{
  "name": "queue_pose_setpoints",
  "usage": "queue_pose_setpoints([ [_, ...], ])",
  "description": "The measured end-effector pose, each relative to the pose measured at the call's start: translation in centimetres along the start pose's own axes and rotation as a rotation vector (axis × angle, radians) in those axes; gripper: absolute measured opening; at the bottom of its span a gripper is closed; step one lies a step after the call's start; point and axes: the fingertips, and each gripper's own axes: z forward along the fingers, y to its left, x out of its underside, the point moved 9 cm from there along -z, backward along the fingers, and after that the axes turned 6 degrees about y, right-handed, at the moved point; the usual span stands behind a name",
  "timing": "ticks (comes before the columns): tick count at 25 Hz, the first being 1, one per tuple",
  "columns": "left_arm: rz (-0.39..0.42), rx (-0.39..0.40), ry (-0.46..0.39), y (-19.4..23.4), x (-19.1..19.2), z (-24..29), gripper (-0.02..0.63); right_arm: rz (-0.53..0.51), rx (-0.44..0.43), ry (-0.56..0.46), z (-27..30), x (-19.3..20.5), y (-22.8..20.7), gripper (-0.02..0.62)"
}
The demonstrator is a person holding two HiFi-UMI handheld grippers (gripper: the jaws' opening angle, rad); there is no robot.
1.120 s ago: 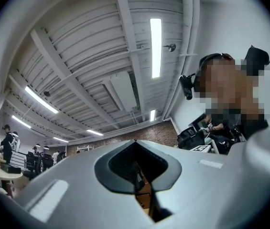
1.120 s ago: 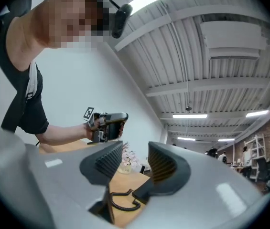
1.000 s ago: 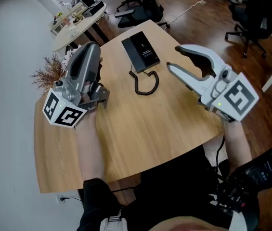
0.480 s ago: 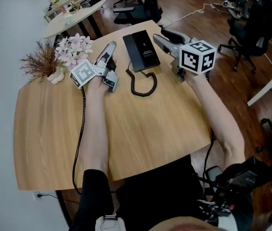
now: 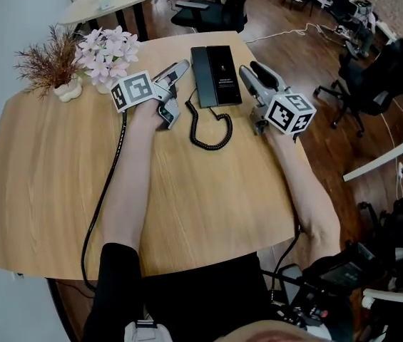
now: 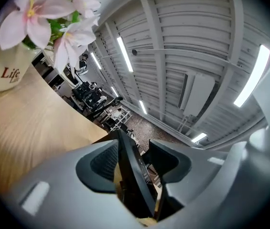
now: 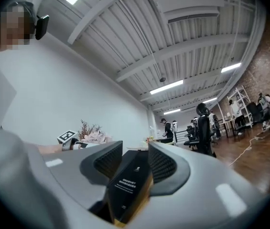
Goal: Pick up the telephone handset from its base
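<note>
Telephone handset (image 5: 200,77) on base (image 5: 224,77), long axis front-to-back

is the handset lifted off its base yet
No, the handset lies flat in its base on the table, its coiled cord slack in front.

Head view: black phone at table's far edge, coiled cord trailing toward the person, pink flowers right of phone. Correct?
Wrong on the flowers: the head view shows the pink flowers left of the black telephone. The table's far edge and the coiled cord hold.
</note>
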Motion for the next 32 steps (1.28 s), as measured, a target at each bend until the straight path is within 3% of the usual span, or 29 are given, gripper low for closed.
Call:
queue_pose_setpoints([
  [6, -0.016, -0.008, 0.010, 0.6, 0.2, 0.1, 0.192, -0.055, -0.013, -0.019, -0.4, 0.2, 0.1, 0.169],
  [12, 0.021, -0.023, 0.066, 0.0, 0.7, 0.9, 0.192, -0.038, -0.021, -0.022, -0.9, 0.2, -0.1, 0.169],
  [20, -0.103, -0.099, 0.277, 1.3, 0.3, 3.3, 0.212, -0.046, -0.042, -0.016, -1.0, 0.1, -0.2, 0.169],
  [25, -0.181, -0.084, 0.298, 2.2, 0.0, 3.6, 0.213, -0.045, -0.059, -0.011, -1.0, 0.1, 0.0, 0.169],
  [32, -0.125, -0.091, 0.343, 1.6, 0.4, 4.3, 0.213, -0.058, -0.064, -0.003, -1.1, 0.2, 0.1, 0.169],
])
